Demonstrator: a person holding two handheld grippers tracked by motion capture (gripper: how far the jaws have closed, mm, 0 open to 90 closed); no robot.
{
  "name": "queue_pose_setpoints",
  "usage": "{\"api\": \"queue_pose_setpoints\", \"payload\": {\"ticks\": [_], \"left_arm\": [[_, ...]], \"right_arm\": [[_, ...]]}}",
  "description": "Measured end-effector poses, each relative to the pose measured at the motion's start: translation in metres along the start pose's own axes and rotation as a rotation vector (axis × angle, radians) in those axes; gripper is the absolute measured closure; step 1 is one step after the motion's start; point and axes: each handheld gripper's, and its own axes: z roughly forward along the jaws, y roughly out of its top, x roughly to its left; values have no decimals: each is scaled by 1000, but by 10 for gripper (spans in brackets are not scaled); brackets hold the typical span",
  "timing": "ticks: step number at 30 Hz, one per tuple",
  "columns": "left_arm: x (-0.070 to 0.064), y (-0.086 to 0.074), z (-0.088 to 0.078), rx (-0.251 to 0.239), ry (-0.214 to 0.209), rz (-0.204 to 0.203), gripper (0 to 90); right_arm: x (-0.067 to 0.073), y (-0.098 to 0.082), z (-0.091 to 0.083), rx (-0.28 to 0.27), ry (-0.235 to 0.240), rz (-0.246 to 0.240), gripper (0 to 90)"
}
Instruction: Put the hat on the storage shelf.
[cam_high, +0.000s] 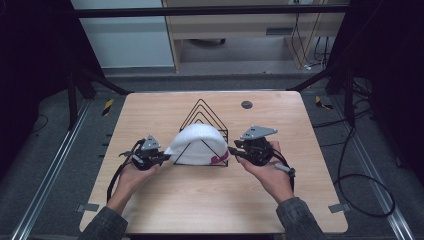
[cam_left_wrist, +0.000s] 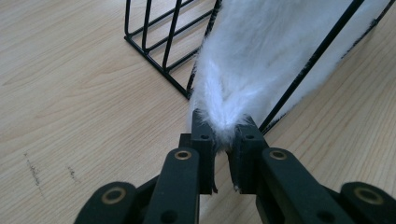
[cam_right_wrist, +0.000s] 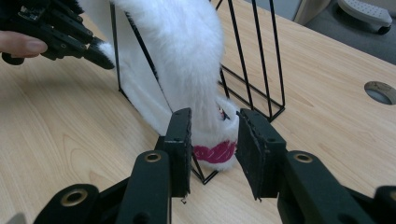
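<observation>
Black jaws of our left gripper (cam_left_wrist: 223, 135) pinch the white fur (cam_high: 200, 142) draped over the wire rack (cam_high: 204, 116). Our right gripper (cam_right_wrist: 214, 140) stands open, the fur's pink patch (cam_right_wrist: 215, 152) between its fingers, on the table (cam_high: 210, 200).

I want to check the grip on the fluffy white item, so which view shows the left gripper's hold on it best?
The left gripper view: the left gripper has its black jaws shut on a tuft of the fluffy white fabric item. The high view shows that contact small, at the black wire rack. The right gripper view shows it far off.
</observation>
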Motion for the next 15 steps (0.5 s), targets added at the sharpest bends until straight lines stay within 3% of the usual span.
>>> {"api": "queue_pose_setpoints", "payload": {"ticks": [3,6,15], "left_arm": [[-1,-2,-1,12,11,0,751],[-3,-2,-5,22,48,9,624],[-5,-7,-17,12,23,-23,220]], "right_arm": [[1,-3,-4,0,-1,-2,624],[2,-6,-5,5,-7,0,571],[5,-16,-6,-6,-45,24,389]]}}
